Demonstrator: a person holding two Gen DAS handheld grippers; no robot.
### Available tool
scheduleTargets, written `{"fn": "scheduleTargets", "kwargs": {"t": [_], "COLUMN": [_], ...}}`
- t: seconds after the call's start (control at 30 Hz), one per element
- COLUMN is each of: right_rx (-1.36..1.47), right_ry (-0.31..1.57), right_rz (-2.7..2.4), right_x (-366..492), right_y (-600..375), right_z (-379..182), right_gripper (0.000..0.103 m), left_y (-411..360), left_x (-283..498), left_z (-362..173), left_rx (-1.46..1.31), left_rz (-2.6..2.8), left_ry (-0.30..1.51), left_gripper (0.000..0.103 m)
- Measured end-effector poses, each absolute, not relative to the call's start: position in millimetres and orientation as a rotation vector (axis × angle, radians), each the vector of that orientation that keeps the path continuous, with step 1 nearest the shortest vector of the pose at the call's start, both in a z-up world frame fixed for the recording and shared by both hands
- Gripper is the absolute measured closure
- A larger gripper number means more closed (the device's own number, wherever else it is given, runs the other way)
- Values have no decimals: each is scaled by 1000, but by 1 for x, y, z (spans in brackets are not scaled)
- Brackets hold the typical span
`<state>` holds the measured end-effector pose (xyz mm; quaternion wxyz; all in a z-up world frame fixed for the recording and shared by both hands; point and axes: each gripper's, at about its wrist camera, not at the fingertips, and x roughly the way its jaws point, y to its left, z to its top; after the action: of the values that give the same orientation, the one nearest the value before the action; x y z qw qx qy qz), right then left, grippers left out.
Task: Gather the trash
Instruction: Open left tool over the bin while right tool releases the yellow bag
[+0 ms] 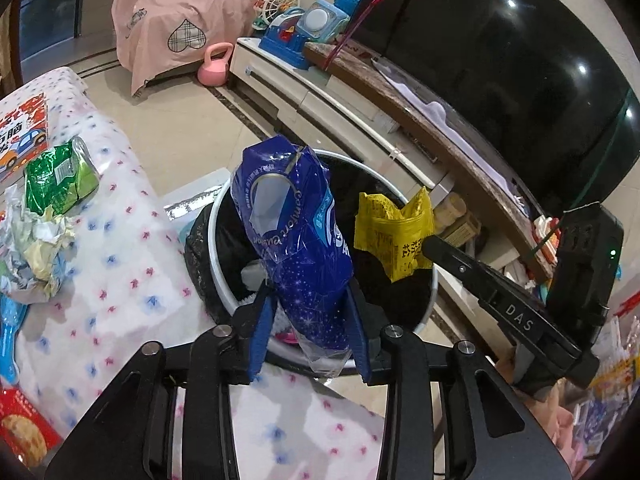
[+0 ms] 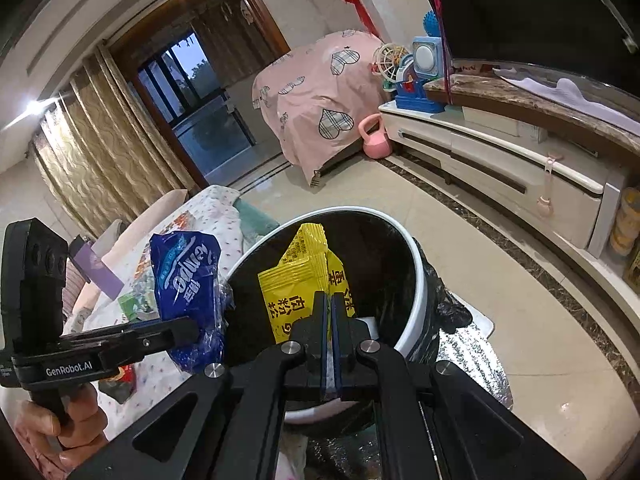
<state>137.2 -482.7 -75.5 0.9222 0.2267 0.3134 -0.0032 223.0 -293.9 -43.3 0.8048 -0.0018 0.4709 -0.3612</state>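
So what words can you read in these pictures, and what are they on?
"DAS": right claw arm.
"GenRobot.AI": left claw arm.
"Comfort Cushion", roughly: blue bag.
Yellow packet: Chinese print, not clearly readable.
Green packet, book: too small or cut off.

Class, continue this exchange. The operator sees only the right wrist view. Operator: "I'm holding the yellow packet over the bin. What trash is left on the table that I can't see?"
Observer: A wad of crumpled paper lies on the spotted cloth.
Operator: Anything near it?
Observer: A green packet lies right beside it, on the far side.
Operator: More?
Observer: A red cookie package lies at the table's near end.
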Motion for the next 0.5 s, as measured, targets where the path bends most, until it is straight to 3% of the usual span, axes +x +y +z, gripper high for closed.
{"fn": "scheduleTargets", "kwargs": {"t": [0.1,0.17,0.23,0.27,0.33,0.5], "right_rx": [457,458,462,472,485,512], "right_ry": [656,666,670,675,669,646], "right_rz": [-9,-4,-10,-8,-14,-7], "right_x": [143,146,148,148,146,139], "right_y": [-484,-485,-487,-489,-490,-490], "right_z": [-77,-80,-82,-83,-84,-81], "right_gripper": [101,97,91,87,65,45], "left_y": [-297,-298,-297,-295,-291,-273], "left_x": [227,228,229,228,227,215], "left_z": [-48,-52,-53,-54,-56,-51], "left_rx": [-2,-4,-10,-17,-30,-63], "left_rz": [-767,-764,-752,-754,-750,-741], "left_ry": [1021,1033,1036,1037,1048,1027], "left_gripper": [63,46,36,35,30,29]}}
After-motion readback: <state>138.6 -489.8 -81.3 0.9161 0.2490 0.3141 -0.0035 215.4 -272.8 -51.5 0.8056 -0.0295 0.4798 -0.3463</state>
